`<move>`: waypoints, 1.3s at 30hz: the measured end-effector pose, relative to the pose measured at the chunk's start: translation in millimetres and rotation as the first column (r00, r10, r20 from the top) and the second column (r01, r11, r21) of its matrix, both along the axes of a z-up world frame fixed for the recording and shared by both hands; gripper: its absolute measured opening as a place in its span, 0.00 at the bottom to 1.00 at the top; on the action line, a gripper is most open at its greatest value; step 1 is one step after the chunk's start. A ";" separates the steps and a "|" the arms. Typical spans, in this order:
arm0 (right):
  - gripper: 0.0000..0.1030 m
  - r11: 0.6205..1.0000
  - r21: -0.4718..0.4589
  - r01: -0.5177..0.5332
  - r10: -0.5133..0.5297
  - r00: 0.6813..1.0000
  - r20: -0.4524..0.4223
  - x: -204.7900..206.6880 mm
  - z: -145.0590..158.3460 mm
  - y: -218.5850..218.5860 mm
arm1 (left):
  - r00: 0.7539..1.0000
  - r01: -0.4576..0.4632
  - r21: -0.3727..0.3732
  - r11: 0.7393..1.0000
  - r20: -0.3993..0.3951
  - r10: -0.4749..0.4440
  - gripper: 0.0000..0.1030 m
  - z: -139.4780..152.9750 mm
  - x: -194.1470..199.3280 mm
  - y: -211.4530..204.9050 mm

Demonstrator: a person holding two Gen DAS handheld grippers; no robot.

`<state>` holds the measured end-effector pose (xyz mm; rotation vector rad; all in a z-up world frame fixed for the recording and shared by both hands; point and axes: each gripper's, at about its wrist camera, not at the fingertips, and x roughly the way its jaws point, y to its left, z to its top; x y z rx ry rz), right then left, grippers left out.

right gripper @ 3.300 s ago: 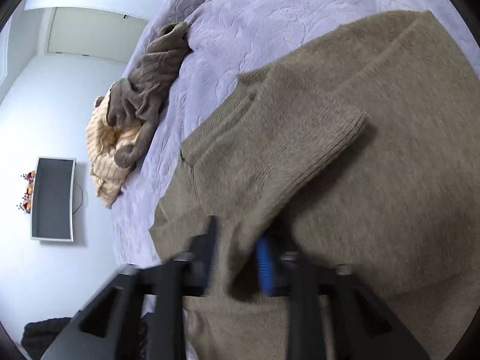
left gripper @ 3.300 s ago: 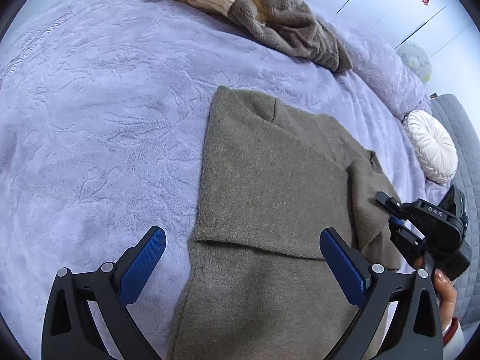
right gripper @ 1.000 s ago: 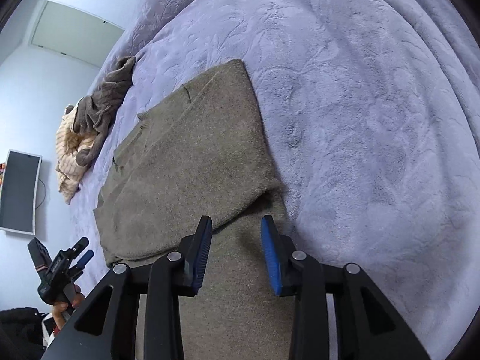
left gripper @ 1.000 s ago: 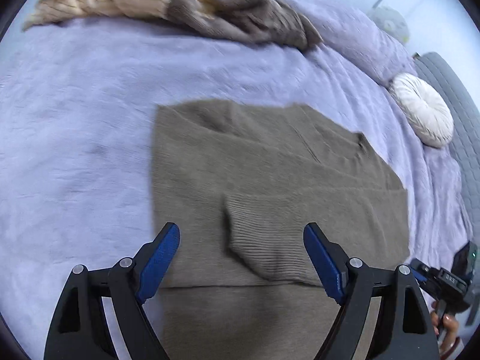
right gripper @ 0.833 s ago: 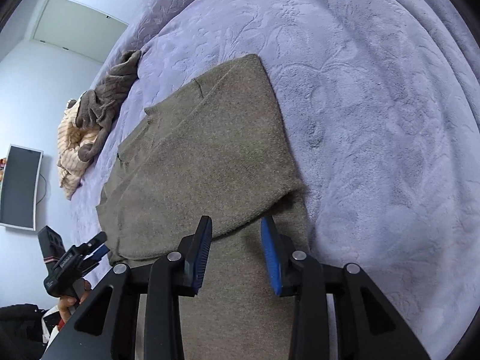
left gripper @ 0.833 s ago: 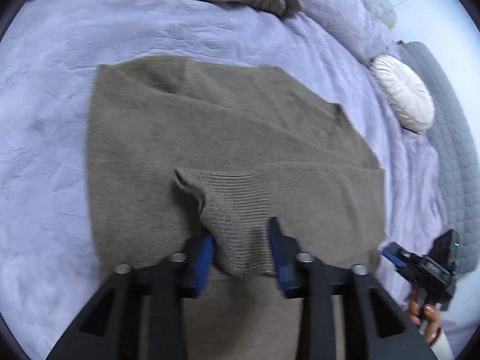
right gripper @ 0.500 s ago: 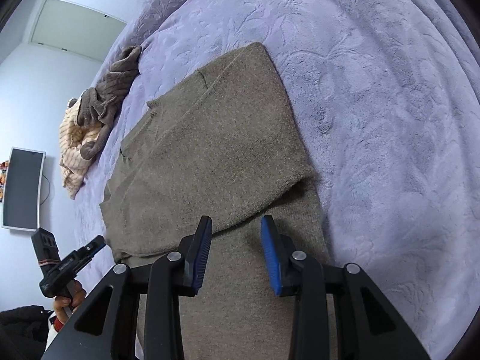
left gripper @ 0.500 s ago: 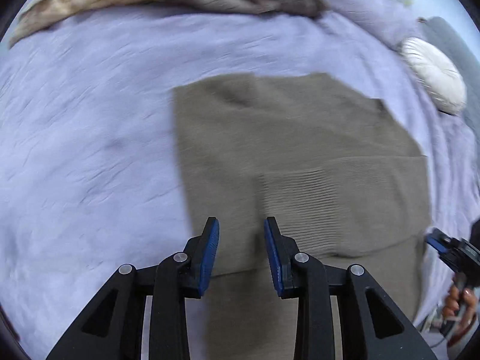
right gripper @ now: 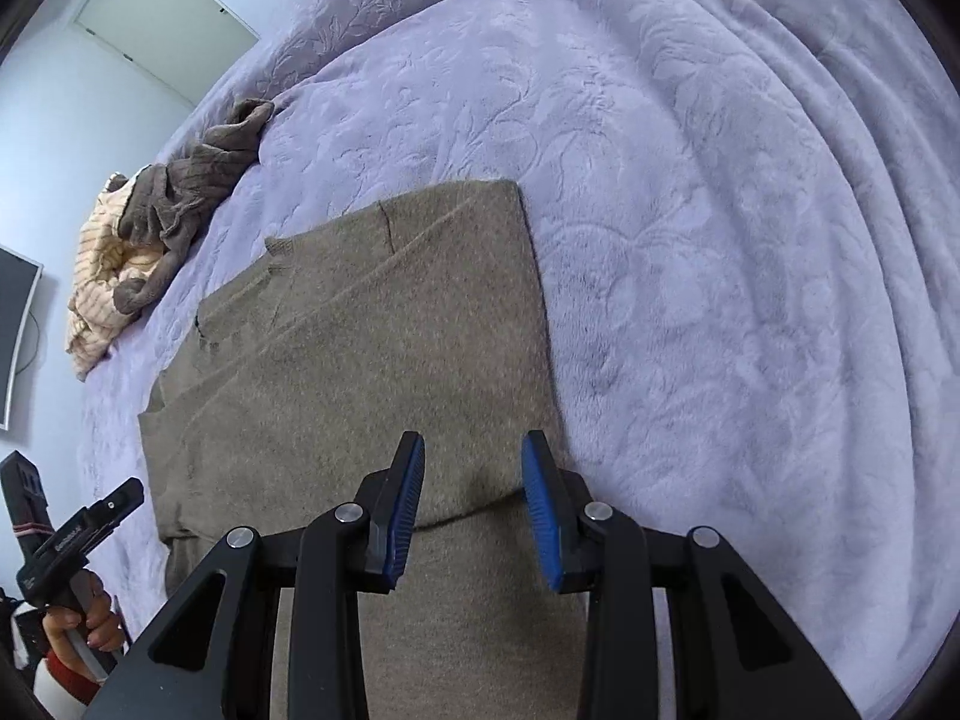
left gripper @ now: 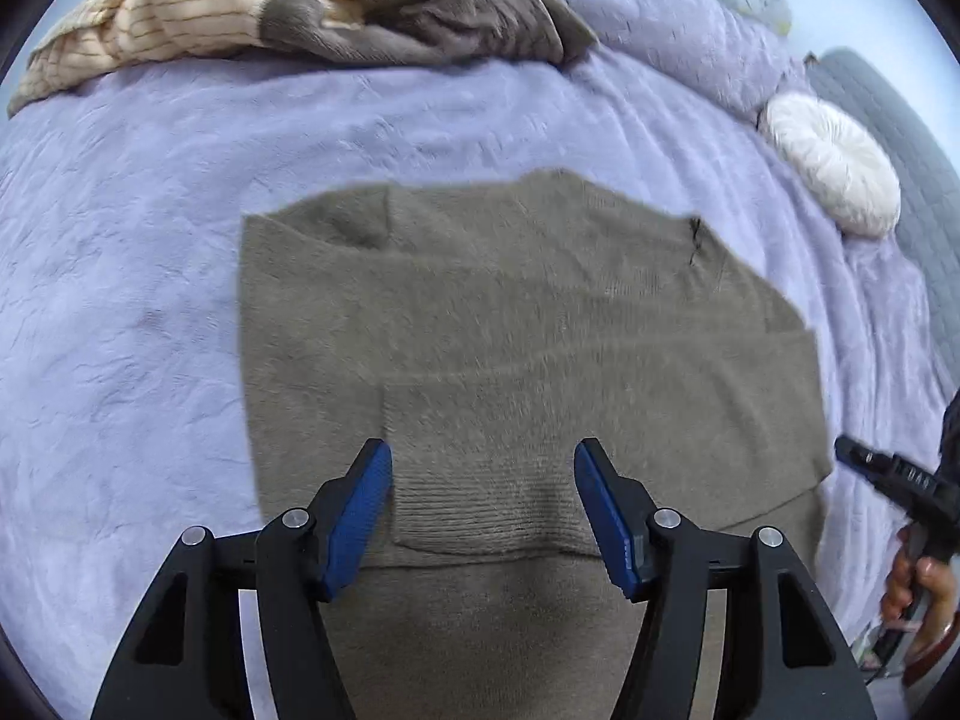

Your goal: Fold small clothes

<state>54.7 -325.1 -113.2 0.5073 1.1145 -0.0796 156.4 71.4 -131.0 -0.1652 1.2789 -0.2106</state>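
It was a bedroom in a home. A bed [right gripper: 720, 240] covered in a plush lilac blanket filled both views, with a round white cushion [left gripper: 831, 162] near its grey quilted headboard [left gripper: 900, 120]. Loose clothes [left gripper: 300, 6] lay heaped on the bed, and a dark screen [right gripper: 15, 330] hung on a pale wall.
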 end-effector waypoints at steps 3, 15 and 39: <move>0.35 0.997 -0.071 -0.040 0.036 0.998 -0.061 14.9 -15.3 2.8 | 0.999 0.006 0.072 0.997 -0.053 -0.002 0.62 -25.4 -8.7 -3.0; 0.38 0.995 -0.086 -0.051 0.039 0.990 -0.135 -1.1 -42.1 -13.1 | 0.999 -0.022 0.116 0.993 -0.037 0.026 0.63 -17.3 -26.6 18.0; 0.12 0.963 0.267 0.035 -0.023 0.999 -0.045 73.1 -44.9 -48.3 | 0.992 -0.112 0.155 0.982 -0.047 0.121 0.63 -23.5 -12.2 4.9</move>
